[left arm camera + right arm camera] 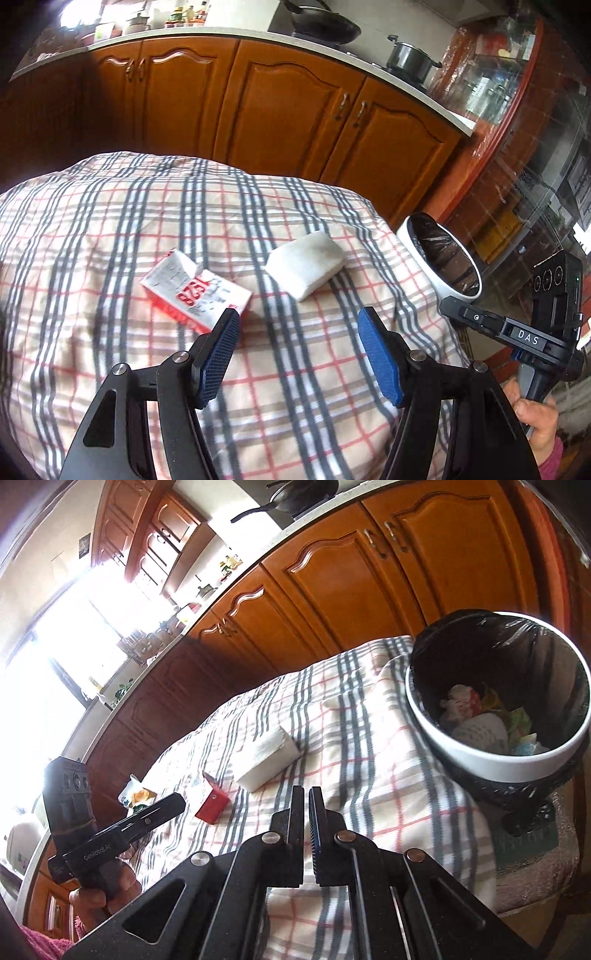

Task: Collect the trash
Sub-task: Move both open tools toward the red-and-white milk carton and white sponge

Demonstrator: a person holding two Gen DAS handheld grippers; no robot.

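A torn red-and-white carton (195, 290) lies on the plaid cloth (110, 221), just beyond my left gripper's left pad. A white foam block (306, 263) lies to its right. My left gripper (297, 321) is open and empty above the cloth. In the right wrist view the carton (211, 803) and the foam block (266, 758) lie ahead and to the left. My right gripper (306, 797) is shut and empty. A white bin with a black liner (496, 762) stands at the right and holds several pieces of trash. It also shows in the left wrist view (441, 254).
A crumpled yellow-and-white wrapper (136, 795) lies on the cloth's far left edge. Wooden cabinets (295, 110) with a white counter run behind the table. A pot (410, 61) and a pan (325, 26) sit on the stove.
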